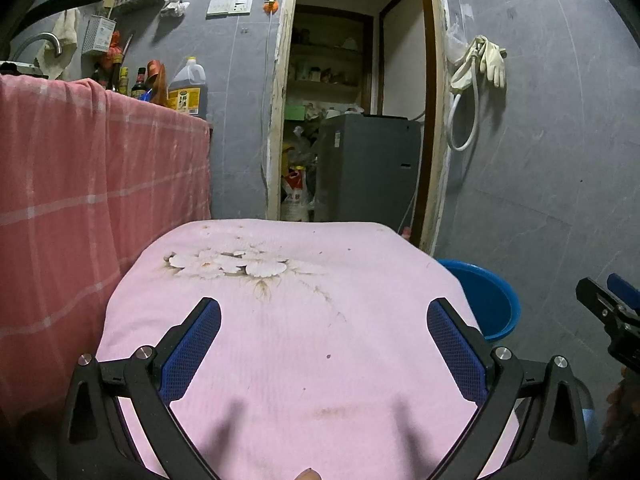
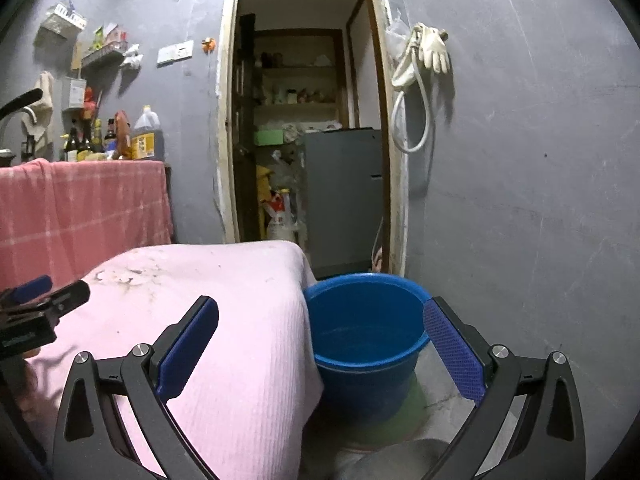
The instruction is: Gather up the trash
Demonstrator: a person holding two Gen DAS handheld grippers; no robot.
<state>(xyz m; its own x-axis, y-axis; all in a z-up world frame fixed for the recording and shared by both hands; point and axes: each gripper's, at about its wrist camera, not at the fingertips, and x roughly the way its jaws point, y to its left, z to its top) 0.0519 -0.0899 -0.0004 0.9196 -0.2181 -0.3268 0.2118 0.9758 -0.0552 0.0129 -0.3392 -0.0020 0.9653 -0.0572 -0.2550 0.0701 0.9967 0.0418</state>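
My left gripper (image 1: 324, 340) is open and empty above a low table under a pink cloth (image 1: 304, 360) with a white flower print. My right gripper (image 2: 320, 344) is open and empty over the table's right edge and a blue bucket (image 2: 364, 340) on the floor. The bucket also shows in the left wrist view (image 1: 488, 304); I see nothing inside it. No loose trash shows on the pink cloth (image 2: 208, 320). The right gripper's tip shows at the right edge of the left wrist view (image 1: 608, 308); the left gripper's tip shows at the left edge of the right wrist view (image 2: 44, 300).
A counter draped in a red checked cloth (image 1: 92, 200) stands at the left with bottles and an oil jug (image 1: 188, 88). An open doorway (image 1: 352, 120) behind the table leads to a storeroom with a grey appliance (image 1: 368, 168). Rubber gloves (image 1: 492, 60) hang on the grey wall.
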